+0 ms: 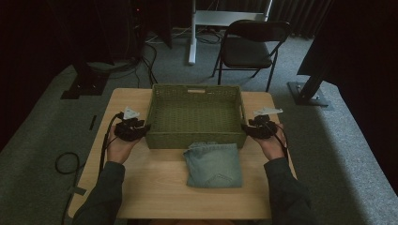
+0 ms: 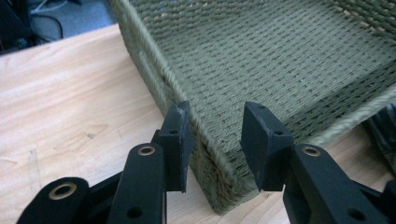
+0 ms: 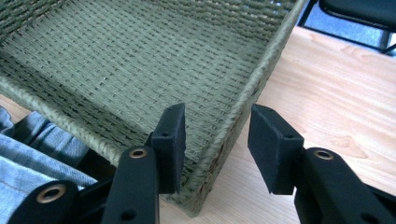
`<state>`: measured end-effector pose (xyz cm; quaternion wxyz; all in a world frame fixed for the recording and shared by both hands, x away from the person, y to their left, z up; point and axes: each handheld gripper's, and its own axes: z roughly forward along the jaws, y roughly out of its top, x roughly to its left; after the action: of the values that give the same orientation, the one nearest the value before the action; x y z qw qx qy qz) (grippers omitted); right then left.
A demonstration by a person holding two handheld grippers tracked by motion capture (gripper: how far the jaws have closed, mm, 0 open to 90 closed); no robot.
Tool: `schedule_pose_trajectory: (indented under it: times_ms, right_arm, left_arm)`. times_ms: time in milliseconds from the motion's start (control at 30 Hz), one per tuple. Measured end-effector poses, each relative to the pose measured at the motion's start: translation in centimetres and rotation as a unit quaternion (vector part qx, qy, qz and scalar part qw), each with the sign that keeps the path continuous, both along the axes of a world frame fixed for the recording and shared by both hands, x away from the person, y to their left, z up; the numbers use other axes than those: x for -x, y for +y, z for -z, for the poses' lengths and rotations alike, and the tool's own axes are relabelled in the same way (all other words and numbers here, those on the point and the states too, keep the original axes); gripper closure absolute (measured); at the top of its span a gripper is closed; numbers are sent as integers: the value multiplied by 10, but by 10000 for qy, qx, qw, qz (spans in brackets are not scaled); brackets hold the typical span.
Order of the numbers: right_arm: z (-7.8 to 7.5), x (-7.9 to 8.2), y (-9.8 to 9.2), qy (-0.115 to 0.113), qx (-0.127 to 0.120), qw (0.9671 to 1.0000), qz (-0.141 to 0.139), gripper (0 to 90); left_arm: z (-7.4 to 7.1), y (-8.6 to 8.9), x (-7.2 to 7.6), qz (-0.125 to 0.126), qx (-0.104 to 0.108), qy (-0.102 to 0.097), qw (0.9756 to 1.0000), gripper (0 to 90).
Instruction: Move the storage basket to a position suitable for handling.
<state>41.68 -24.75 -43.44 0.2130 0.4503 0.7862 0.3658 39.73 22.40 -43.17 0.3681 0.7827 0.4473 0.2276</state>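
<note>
I'm straddling the basket's [image 1: 195, 89] near corners, left gripper [image 2: 215, 140] and right gripper [image 3: 217, 140] parted, gripping nothing; folded jeans [image 1: 213, 164] are waiting outside.

Rough woven green basket [image 1: 195, 115]; smooth pale wood table [image 1: 159, 187]; soft faded denim cloth [image 1: 213, 164]; matt black tongs [image 2: 215, 140].

Past the tongs, beyond the far edge of the wooden table [image 1: 155, 187], a black folding chair [image 1: 251, 44] stands on the grey carpet [image 1: 42, 136], with a white stand post [image 1: 192, 33] to its left. Black cables [image 1: 141, 65] run over the carpet out beyond the left tongs. A dark metal base plate [image 1: 309, 96] lies on the floor off beyond the right tongs.
</note>
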Motion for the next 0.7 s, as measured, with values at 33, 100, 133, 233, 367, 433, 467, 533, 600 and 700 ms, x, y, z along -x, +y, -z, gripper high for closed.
schedule_pose_trajectory:
  times_ms: [33,100,133,233,367,433,467,533,600,700]
  right_arm:
    - [-2,1,0,-17,5,10000,-2,565]
    - [-4,3,0,-61,-2,10000,-26,560]
    - [-6,4,-1,-84,-11,10000,-42,560]
    - [-9,8,-1,-90,-133,9998,-118,552]
    - [-11,13,0,-84,-253,9992,-304,543]
    - [-12,16,0,-87,-264,9990,-351,541]
    - [-12,18,0,-88,-271,9989,-384,541]
    - [-12,21,1,-80,-282,9986,-436,535]
    - [-12,25,1,-82,-278,9982,-525,528]
    - [-12,32,4,-56,-234,9976,-649,520]
  left_arm:
    - [-2,0,1,9,-9,-31,10000,622]
    - [-5,-1,3,34,4,-81,10000,620]
    - [-6,-1,4,46,14,-99,9999,616]
    - [-9,-3,8,134,19,-154,9998,612]
    - [-11,-7,13,245,10,-197,9995,607]
    - [-12,-8,15,293,42,-208,9993,606]
    - [-12,-9,16,311,46,-216,9993,606]
    - [-13,-10,19,354,69,-253,9990,606]
    - [-14,-12,24,421,114,-284,9986,606]
    - [-14,-15,30,525,103,-322,9981,602]
